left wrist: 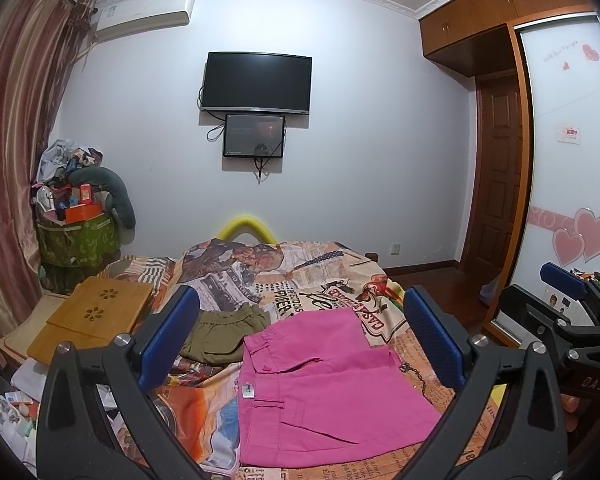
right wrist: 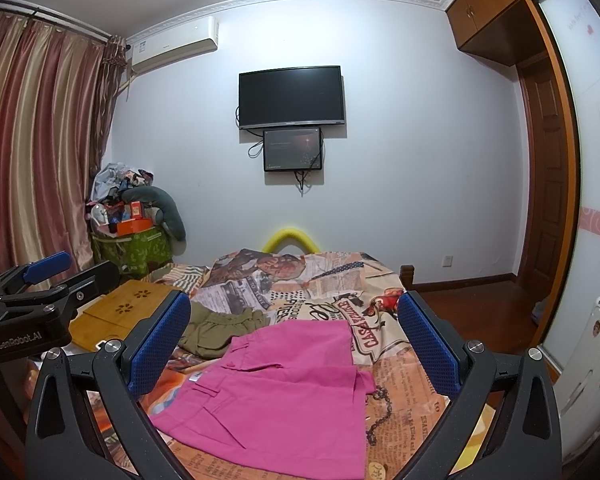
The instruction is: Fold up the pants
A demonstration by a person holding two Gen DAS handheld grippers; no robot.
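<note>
both claws hang above the bed [left wrist: 204,432], and neither one has cloth in it. the left claw [left wrist: 300,340] stands wide, its blue fingers [left wrist: 168,336] spread either side of the pink pants [left wrist: 320,392], which lie in the lower middle of the frame already doubled into a flat block, waistband and white tag to the left. the right claw [right wrist: 296,344] is just as wide and just as empty over the same pink pants [right wrist: 276,392].

my read: the fold looks mostly done, so what is left is one more half-fold or a tidy. to do it well, come down on two corners of one short edge, pinch through all the layers, lift low and carry the edge across evenly so the stack does not skew.

the olive shorts [left wrist: 224,332] sit touching the pink block's upper left corner, so keep clear of them.

the left view shows the tag and both waistband loops squarely, plus the right claw at its right edge. the right view shows instead the loose flap at the pants' right edge and the left claw at its left edge.
</note>
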